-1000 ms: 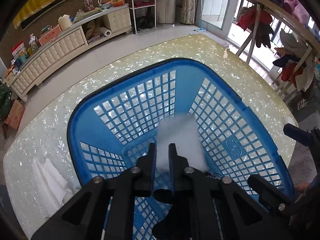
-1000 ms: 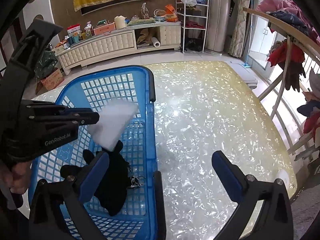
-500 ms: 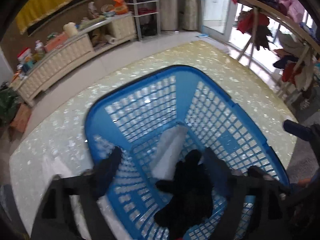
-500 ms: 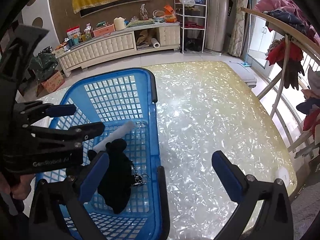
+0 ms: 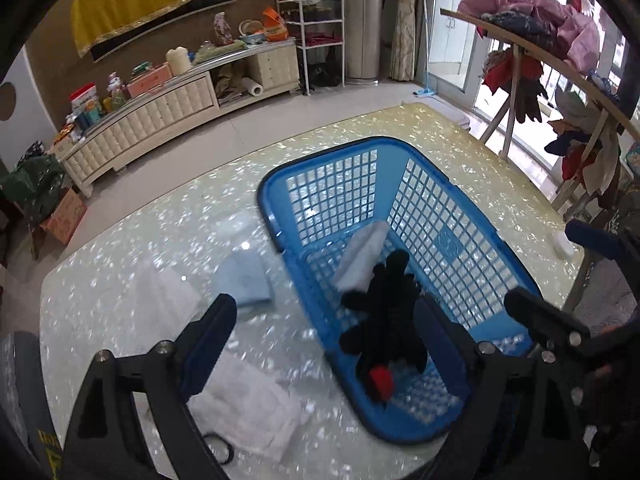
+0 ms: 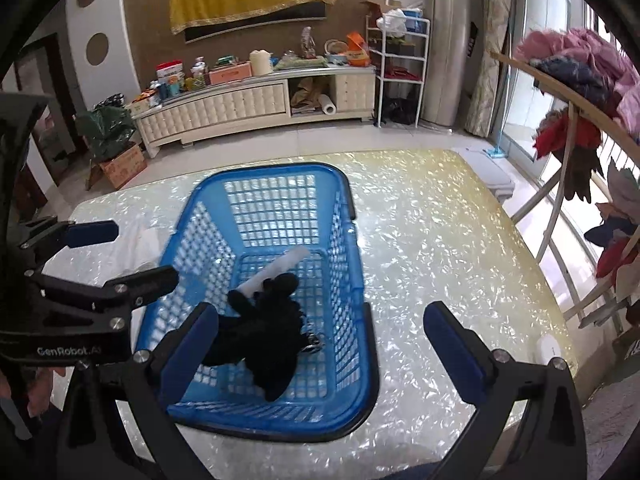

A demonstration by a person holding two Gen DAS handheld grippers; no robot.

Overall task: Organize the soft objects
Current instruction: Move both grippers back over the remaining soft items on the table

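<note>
A blue plastic basket (image 5: 472, 248) (image 6: 352, 264) stands on the pearly table. Inside it lie a folded white cloth (image 5: 362, 256) (image 6: 280, 266) and a black soft toy (image 5: 384, 320) (image 6: 268, 336) with a red tag. My left gripper (image 5: 320, 344) is open and empty, above the basket's near left corner; it also shows in the right wrist view (image 6: 120, 252). My right gripper (image 6: 320, 344) is open and empty, above the basket's near right side. A light blue folded cloth (image 5: 246, 276) and white cloths (image 5: 248, 404) lie on the table left of the basket.
A black hair tie (image 5: 218, 450) lies near the table's front edge. A small white object (image 5: 562, 246) sits at the table's right edge. A clothes rack (image 6: 568, 92) stands to the right. A long cabinet (image 6: 240, 104) lines the far wall.
My left gripper opened and let the white cloth drop into the basket, then drew back and to the left. The right gripper stayed open and shifted slightly.
</note>
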